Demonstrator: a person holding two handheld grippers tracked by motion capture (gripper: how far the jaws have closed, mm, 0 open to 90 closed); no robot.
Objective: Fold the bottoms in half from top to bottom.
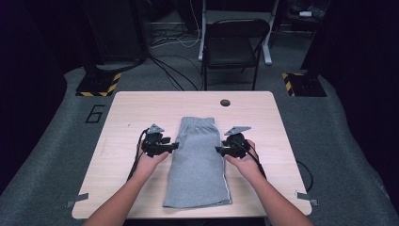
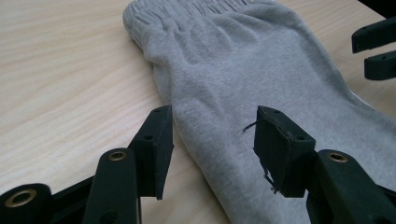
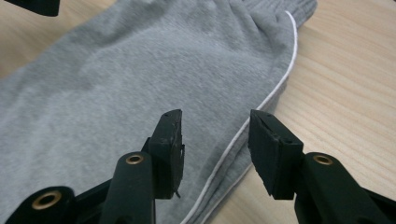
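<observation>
A folded grey sweat garment [image 1: 197, 160] lies lengthwise in the middle of the wooden table [image 1: 136, 110], with its elastic waistband [image 2: 187, 11] at the far end. A white piping line [image 3: 264, 102] runs down its right edge. My left gripper [image 1: 175, 146] is open at the garment's left edge, and that edge lies between its jaws [image 2: 212, 130]. My right gripper [image 1: 219, 150] is open at the right edge, with its jaws astride the piping [image 3: 215, 135]. Nothing is gripped. The right gripper's jaws show far off in the left gripper view [image 2: 376, 46].
A round cable hole [image 1: 225, 102] sits near the table's far edge. A black folding chair [image 1: 233, 44] stands behind the table. Bases marked with yellow-black tape [image 1: 99, 84] [image 1: 303, 84] flank it on the grey floor. Bare wood lies on both sides of the garment.
</observation>
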